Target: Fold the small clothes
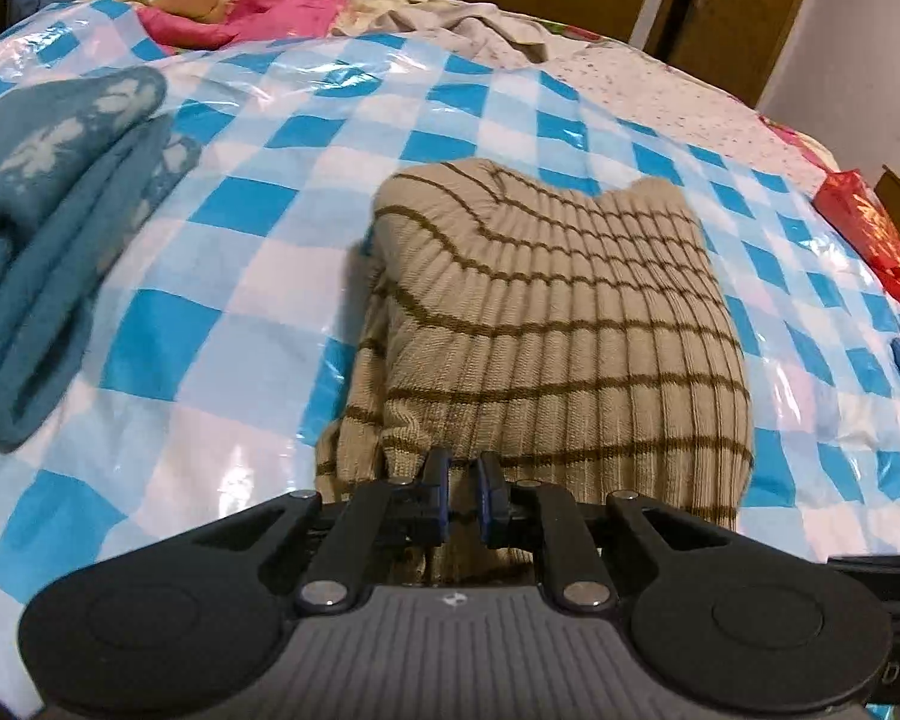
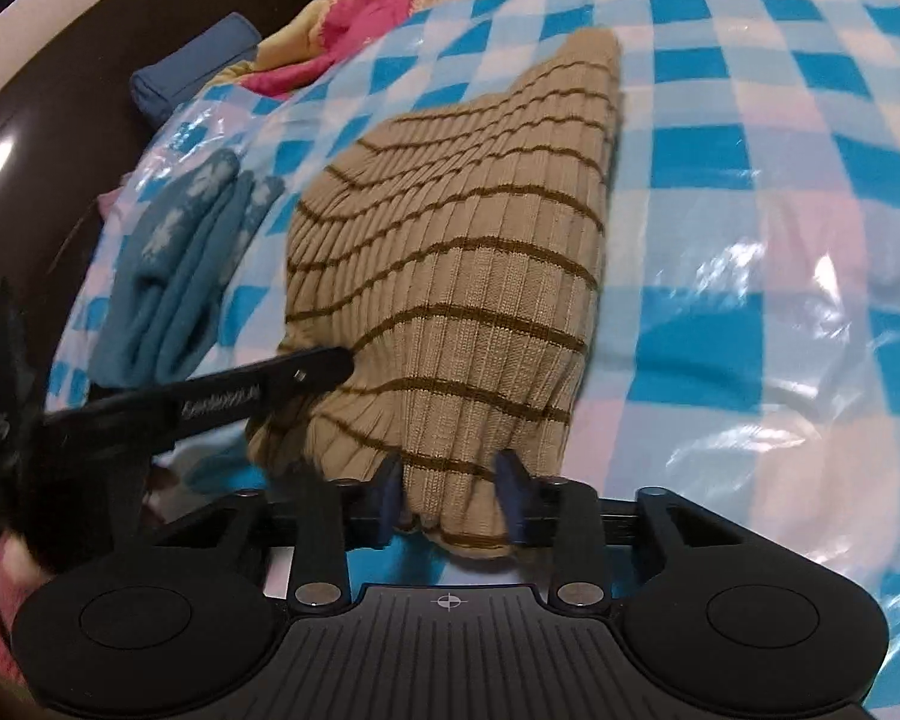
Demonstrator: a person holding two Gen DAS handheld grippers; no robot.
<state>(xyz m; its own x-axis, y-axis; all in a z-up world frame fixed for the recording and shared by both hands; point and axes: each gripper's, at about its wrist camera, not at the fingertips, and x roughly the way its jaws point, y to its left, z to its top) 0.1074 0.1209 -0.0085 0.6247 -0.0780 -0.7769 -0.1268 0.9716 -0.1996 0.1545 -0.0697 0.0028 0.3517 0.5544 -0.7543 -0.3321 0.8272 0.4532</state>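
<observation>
Nearest to us, the left gripper (image 1: pixel 462 480) has its two blue pads almost together, with only a narrow gap, and the near hem of the beige striped sweater (image 1: pixel 546 324) is pinched between them; the right gripper (image 2: pixel 453 498) holds its pads wider, one on each side of a thick bunch of the same hem, and both pads seem to press on the knit; we cannot say how firm this grip is. In the right wrist view we see also a black arm of the left gripper crossing from the left side, just over the left edge of the sweater; both views are a little blurred.

Beyond the pads, the sweater lies folded on the blue and white checked plastic sheet (image 1: pixel 222 276), which covers the bed; its ribbed fabric with thin brown stripes runs away from us, and its far end rises into two soft bumps. At the left of it, apart from it, a teal knitted garment with pale flower shapes (image 1: pixel 48 192) lies folded on the same sheet.

Farther away, a pink and yellow cloth (image 1: pixel 246 6) and a grey crumpled cloth (image 1: pixel 480 30) lie at the far edge of the sheet; a red shiny bag (image 1: pixel 870 228) is at the right edge; behind all stand brown wooden doors (image 1: pixel 726 6).
</observation>
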